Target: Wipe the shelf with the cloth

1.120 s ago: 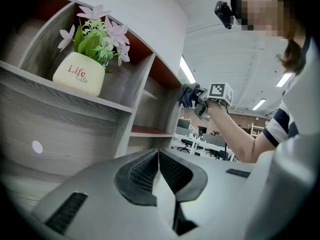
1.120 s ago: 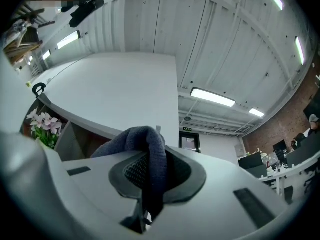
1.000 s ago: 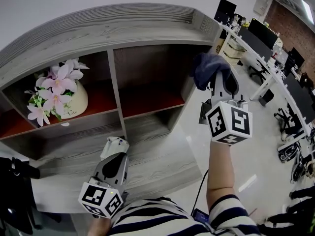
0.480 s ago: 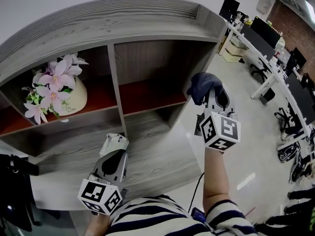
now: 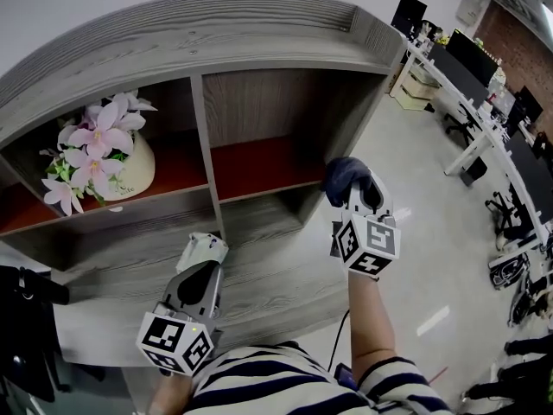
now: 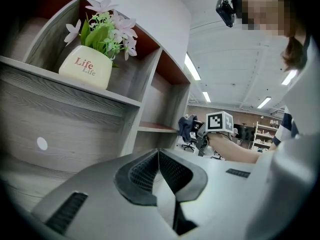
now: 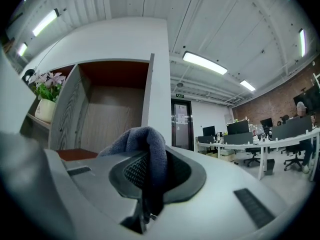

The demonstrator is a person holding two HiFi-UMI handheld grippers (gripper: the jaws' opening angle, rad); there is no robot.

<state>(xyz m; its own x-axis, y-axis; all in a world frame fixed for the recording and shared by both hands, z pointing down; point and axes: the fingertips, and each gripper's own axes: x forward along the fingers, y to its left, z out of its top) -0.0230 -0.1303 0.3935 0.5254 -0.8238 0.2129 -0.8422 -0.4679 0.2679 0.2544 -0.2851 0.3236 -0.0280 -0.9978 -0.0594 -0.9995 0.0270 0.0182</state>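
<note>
A grey wooden shelf unit point(image 5: 199, 54) with red-floored compartments fills the head view. My right gripper point(image 5: 352, 188) is shut on a dark blue cloth point(image 5: 342, 176), which hangs at the front right corner of the right compartment point(image 5: 259, 158). In the right gripper view the cloth point(image 7: 145, 146) bunches over the jaws, with that compartment point(image 7: 107, 116) just ahead. My left gripper point(image 5: 201, 251) sits low in front of the shelf's lower grey board, shut and holding nothing; in the left gripper view its jaws point(image 6: 159, 156) meet.
A cream pot of pink flowers point(image 5: 104, 158) stands in the left compartment. A divider point(image 5: 203, 145) separates the two compartments. Office desks with monitors and chairs point(image 5: 484, 85) line the floor to the right. A black object point(image 5: 30, 301) juts in at far left.
My right gripper with the cloth has come down and slightly left, from the upper right edge of the compartment to its front lower corner. The left gripper has stayed put.
</note>
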